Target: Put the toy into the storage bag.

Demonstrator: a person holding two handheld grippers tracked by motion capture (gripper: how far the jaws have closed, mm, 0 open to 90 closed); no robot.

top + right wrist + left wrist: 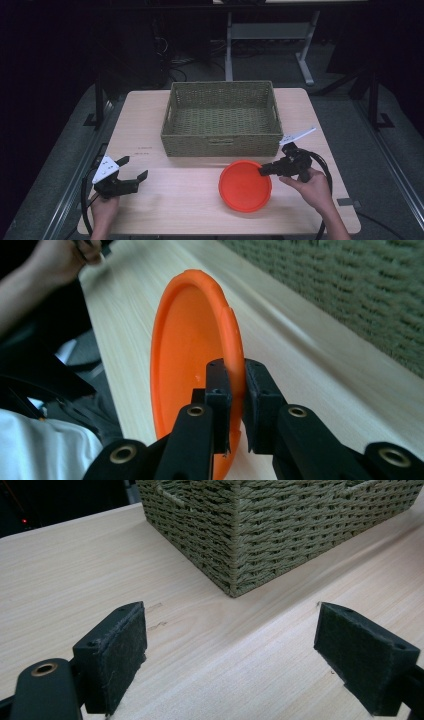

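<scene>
Item one, nearest you: your right gripper [235, 390], fingers [218, 390] clamped on the rim of the orange plate [192, 355]. One pad sits on the inner face, the other on the outer, with the rim pinched between. In the high view the orange plate [245, 185] sits at the right front of the counter [175, 195], just before the basket, gripped at its right edge by the right gripper [264, 171]. In the right gripper view it stands tilted well off the counter's surface.

Item two: your left gripper [134, 170], at the left front of the counter, fingers [112, 650] wide apart with nothing between them, bare wood beneath.

Item three: woven wicker basket [222, 120], rectangular, open-topped, at the middle rear of the counter. Contents: none that you can see; its woven floor shows bare. A corner of the basket [260, 530] stands ahead of the left gripper, well apart from it.

Step in hand, as judged: the plate is grasped and being lifted, most likely bound for the basket.

Next move calls for: raise the plate clear of the near basket wall, carry it over the opening, then lower and level it before you part the fingers. Keep the pinch firm; a thin-rim hold could let the plate swing or slip.
</scene>
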